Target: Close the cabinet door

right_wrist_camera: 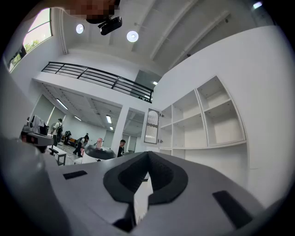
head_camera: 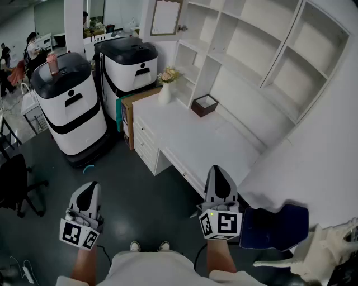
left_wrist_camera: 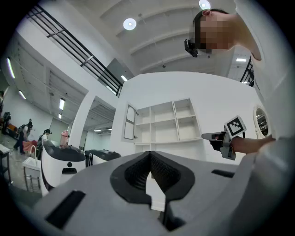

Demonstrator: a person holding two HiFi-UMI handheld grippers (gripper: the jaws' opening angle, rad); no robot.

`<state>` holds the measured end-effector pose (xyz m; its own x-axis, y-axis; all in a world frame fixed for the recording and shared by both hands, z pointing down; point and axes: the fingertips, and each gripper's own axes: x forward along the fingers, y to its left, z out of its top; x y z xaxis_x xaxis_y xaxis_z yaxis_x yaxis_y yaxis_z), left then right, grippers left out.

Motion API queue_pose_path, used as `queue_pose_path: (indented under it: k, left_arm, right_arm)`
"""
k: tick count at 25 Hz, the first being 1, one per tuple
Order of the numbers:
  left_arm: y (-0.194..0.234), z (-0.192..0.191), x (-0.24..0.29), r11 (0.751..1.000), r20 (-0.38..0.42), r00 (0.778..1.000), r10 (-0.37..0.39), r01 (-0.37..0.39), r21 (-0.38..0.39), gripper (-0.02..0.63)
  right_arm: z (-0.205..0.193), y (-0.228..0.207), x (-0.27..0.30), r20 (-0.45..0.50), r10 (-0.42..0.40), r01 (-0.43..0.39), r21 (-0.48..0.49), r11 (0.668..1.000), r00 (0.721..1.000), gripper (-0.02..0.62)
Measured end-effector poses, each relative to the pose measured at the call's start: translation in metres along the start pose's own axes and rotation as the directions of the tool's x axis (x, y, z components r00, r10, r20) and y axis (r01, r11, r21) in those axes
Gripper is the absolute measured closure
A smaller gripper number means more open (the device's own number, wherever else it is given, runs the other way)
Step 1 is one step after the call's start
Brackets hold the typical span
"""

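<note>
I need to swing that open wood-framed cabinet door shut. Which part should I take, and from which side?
Take the wood-framed cabinet door by its free upright edge, the one farthest from the white shelf unit, coming from the left in the head view. It seems hinged on the shelf side and stands swung out, so a hold there probably turns it easiest.
</note>
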<state>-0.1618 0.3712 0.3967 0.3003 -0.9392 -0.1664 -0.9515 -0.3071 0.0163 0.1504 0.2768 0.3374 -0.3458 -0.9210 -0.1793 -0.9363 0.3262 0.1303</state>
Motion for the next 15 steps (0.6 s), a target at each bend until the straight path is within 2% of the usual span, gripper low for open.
queue_pose_path:
  k: [3,6,14,15]
  left_arm:
    - [-0.007,-0.002,0.006,1.000,0.001,1.000,0.004,-0.004,-0.006,0.600]
    - [-0.015,-0.006,0.016,1.000,0.005,1.000,0.009,-0.009,-0.005,0.600]
    - [-0.025,-0.006,0.058,0.994,0.055,0.994,0.091,-0.094,0.047,0.592]
    - [-0.025,-0.002,0.064,0.993,0.067,0.993,0.100,-0.104,0.053,0.541]
  right_arm:
    - [-0.005,-0.006,0.003,-0.015,0.010,-0.010,0.001,1.000,1.000,0.597]
    - [-0.009,-0.013,0.006,-0.013,0.059,-0.058,0.041,0.997,0.998,0.597]
    - [-0.027,-0.060,0.006,-0.001,0.129,-0.129,0.071,0.989,0.992,0.596]
    - [-0.030,-0.065,0.006,-0.001,0.136,-0.135,0.073,0.988,0.991,0.597]
